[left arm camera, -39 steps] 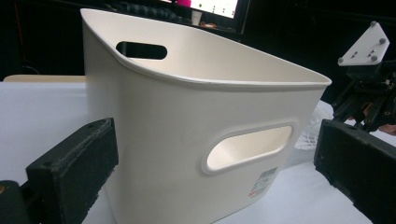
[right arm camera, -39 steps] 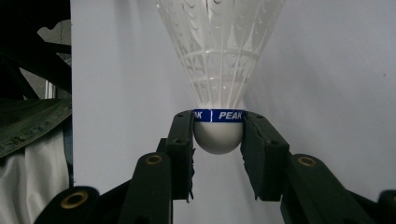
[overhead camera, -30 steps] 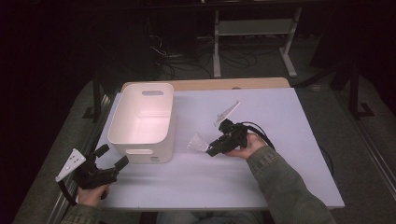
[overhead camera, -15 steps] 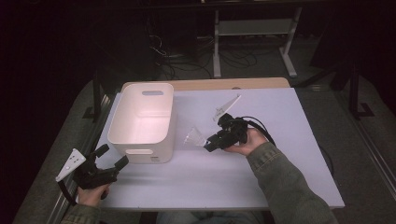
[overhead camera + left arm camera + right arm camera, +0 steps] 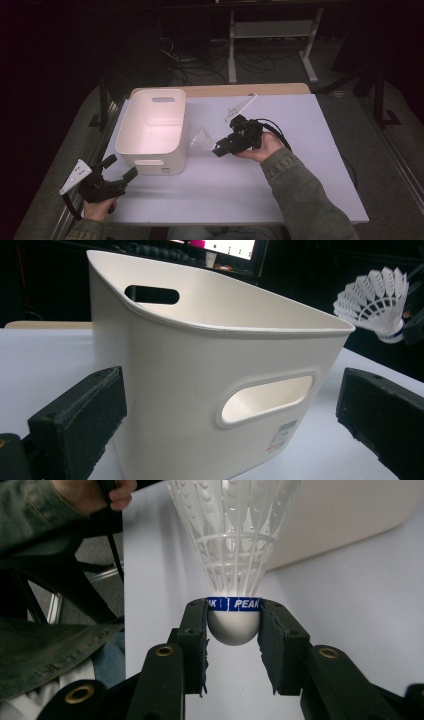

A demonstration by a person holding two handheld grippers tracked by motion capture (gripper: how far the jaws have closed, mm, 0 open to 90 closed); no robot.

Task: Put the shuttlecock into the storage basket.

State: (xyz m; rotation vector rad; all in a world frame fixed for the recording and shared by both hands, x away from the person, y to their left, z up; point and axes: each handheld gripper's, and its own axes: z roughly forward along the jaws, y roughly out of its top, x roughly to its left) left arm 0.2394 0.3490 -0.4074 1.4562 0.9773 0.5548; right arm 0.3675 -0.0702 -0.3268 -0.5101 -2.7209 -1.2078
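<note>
The right gripper [image 5: 220,148] pinches a white feathered shuttlecock with a blue band [image 5: 234,555] by its rounded cork, feathers pointing away from the jaws toward the white plastic bin [image 5: 152,131] just beside it, apparently lifted off the white desk [image 5: 310,165]. The left gripper [image 5: 120,168], jaws spread and empty, hovers near the bin's front wall.

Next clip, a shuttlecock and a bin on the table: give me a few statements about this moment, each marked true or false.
1. The right gripper is shut on the shuttlecock at its cork base. True.
2. The shuttlecock lies inside the white bin. False: it is held beside the bin, outside it.
3. The left gripper has open jaws. True.
4. The left gripper clamps the bin's wall. False: it sits near the bin's front, holding nothing.
5. The band on the shuttlecock is red. False: it is blue.
</note>
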